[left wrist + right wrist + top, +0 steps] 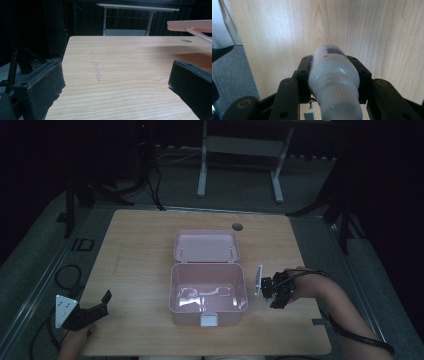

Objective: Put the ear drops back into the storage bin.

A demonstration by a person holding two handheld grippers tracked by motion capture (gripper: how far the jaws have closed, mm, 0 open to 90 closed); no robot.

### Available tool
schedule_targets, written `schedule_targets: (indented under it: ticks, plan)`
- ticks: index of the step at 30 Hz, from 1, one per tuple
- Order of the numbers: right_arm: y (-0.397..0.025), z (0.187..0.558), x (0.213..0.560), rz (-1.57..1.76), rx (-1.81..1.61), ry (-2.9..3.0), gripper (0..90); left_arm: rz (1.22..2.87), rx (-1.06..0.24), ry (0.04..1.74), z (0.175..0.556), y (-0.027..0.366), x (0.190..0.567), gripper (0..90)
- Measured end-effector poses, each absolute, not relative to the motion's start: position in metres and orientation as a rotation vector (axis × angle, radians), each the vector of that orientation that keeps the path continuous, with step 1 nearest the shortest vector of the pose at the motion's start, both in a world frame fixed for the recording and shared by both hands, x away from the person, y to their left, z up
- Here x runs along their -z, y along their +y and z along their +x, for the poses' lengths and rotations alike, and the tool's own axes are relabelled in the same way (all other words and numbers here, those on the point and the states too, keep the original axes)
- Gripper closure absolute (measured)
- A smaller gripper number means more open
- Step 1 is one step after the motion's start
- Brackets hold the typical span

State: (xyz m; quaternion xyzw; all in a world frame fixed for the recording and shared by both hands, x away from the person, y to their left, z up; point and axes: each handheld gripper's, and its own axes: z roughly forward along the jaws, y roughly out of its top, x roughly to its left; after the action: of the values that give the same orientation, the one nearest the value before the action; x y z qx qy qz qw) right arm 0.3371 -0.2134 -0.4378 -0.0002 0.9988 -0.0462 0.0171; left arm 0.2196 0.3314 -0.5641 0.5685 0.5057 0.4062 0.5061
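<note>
High view first: a pink box [208, 296] sits open in the middle of the wooden table [135, 250], its lid [206, 245] thrown back toward the far edge. Something pale and glossy lies on the box floor, but I cannot make out what it is. The right gripper [278, 293] hovers just beside the box's right wall, level with its rim and not yet over the opening. The left gripper [98, 307] waits well apart at the near left corner of the table, jaws spread and carrying nothing. I'd judge the work about halfway: the pick-up looks done, while the move across the rim and the release into the box are left.

Left gripper view: its two black jaws stand wide apart over bare wood, with the edge of the pink lid [189, 25] showing at the upper right. It confirms the idle, released state that the overhead camera only hints at.

Right gripper view: here is what the overhead angle hides. The right gripper [335, 75] is clamped on a white bottle [333, 72], gripped across its body, ribbed cap nearest the camera, label end pointing down at the tabletop.
</note>
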Motion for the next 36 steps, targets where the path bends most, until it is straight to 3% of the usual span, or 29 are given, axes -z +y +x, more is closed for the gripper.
schedule_targets:
  ticks: [24,36]
  plan:
    - [-0.188,0.330,0.368,0.038,0.127,3.080,59.5,1.368,-0.982,1.225,0.220,0.331,0.564,0.4]
    - [-0.161,0.328,0.352,0.000,0.093,3.082,59.5,1.369,-0.980,1.224,0.220,0.331,0.564,0.4]
